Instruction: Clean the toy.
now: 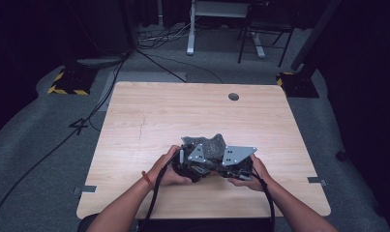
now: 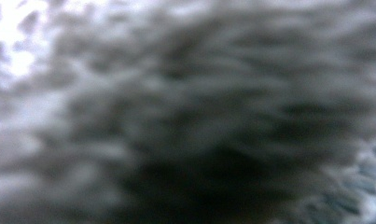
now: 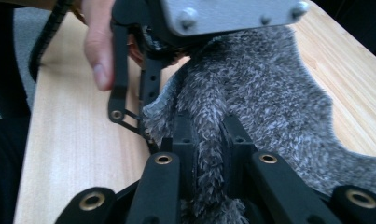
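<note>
Pale wood worktop (image 1: 149, 121) stands on grey carpet in a dark room, and near its front edge lies the thing being worked — a grey fuzzy cloth (image 1: 207, 145), bunched up between both hands. In the right gripper view the cloth (image 3: 269, 93) spreads over the wood, with one fold pulled up into a ridge. The right hand-held gripper (image 3: 209, 154) is clamped on that ridge, its black jaws pressing the pile from both sides. The left hand-held gripper (image 1: 187, 166) sits just beside it, closed on the cloth too, judging by the blurred grey pile (image 2: 185, 112) pressed against its camera. The step looks like gathering or folding the cloth — next, I judge, both grips must lift and carry the fold over without slipping. No container is on the worktop.
</note>
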Tool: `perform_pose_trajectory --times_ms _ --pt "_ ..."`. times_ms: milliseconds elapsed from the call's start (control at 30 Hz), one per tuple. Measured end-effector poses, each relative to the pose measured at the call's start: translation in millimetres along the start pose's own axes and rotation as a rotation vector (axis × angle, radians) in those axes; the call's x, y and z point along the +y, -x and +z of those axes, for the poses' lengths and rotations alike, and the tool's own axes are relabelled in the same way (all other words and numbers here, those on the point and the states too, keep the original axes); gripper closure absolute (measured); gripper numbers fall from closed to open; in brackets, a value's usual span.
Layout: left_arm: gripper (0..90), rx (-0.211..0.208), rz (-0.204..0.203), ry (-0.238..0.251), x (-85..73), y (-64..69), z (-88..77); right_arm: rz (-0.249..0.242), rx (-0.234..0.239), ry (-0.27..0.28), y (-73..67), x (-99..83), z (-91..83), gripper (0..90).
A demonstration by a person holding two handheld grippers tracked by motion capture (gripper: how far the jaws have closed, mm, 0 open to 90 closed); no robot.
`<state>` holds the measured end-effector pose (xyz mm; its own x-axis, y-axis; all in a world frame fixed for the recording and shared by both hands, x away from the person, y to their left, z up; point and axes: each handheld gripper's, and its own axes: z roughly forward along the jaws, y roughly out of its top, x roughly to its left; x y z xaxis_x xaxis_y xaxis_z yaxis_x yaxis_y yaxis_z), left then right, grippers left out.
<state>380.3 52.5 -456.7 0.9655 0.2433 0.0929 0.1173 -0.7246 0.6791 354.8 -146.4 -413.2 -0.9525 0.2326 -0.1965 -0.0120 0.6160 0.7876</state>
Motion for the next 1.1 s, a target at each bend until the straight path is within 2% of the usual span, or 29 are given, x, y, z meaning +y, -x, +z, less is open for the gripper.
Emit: perform_pose_trajectory --times_ms 233,267,400,533,633,767,933,1000,1100 --pt "34.0 -0.011 0.02 -0.015 0.7 3.2 1.6 0.042 -0.032 -0.017 13.5 -8.7 -2.6 79.5" --pt "34.0 -0.009 0.02 -0.013 0.2 3.5 0.1 0.047 -0.048 -0.03 17.0 -13.3 -6.3 79.5" --pt "34.0 -0.008 0.018 -0.004 -0.7 3.0 -3.3 0.065 -0.057 -0.038 21.0 -20.3 -13.6 79.5" --pt "34.0 -0.002 0.01 0.01 -2.6 0.9 -7.9 0.061 -0.051 -0.041 19.1 -23.2 -17.6 79.5" --pt "34.0 0.001 0.007 0.006 -4.2 -0.1 -8.4 0.045 -0.026 -0.047 14.4 -22.3 -18.8 79.5" --pt "34.0 0.002 -0.007 0.008 -4.9 -0.9 -6.9 0.024 0.011 -0.029 7.0 -15.3 -15.8 79.4" --pt "34.0 -0.007 0.005 0.008 -0.5 2.3 -2.7 -0.005 0.039 -0.004 -0.2 -5.3 -9.9 79.4" --pt "34.0 -0.007 0.012 -0.001 0.9 3.9 -1.5 -0.027 0.03 -0.004 -3.3 0.4 -4.0 79.4" --pt "34.0 -0.001 0.008 -0.004 0.4 3.4 -1.7 -0.012 0.017 -0.001 -0.8 -0.1 -2.7 79.4"
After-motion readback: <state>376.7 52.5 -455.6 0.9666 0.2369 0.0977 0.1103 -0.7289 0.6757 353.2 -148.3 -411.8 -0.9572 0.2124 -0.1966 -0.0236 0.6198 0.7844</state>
